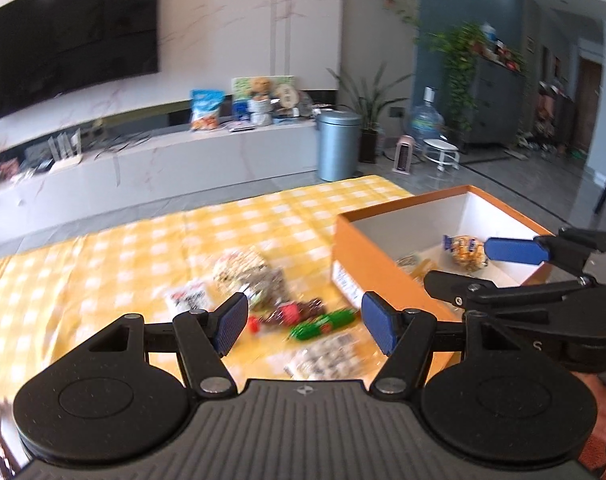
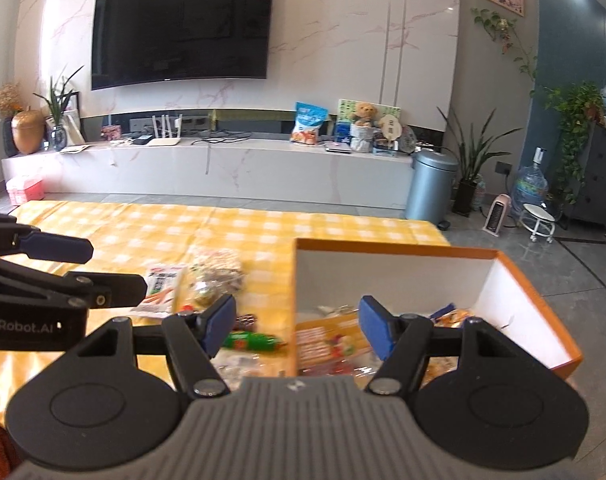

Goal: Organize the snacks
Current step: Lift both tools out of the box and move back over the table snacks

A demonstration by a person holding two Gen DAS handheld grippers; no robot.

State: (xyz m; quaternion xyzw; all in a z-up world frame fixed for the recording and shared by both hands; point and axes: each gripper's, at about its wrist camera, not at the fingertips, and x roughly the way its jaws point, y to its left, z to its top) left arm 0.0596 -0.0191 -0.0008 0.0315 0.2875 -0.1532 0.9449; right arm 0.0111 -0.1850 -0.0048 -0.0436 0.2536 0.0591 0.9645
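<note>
My left gripper [image 1: 303,322] hangs released and empty above the loose snacks: a green packet [image 1: 323,323] just ahead, a red-and-brown one [image 1: 291,313] touching it. I would centre the pads over the green packet before closing. My right gripper [image 2: 297,328], also spread and empty, hovers at the orange box [image 2: 543,300]. Only its camera shows the carrot-printed packet [image 2: 163,290]; mine shows a wrapped snack [image 1: 467,254] deep in the box.
</note>
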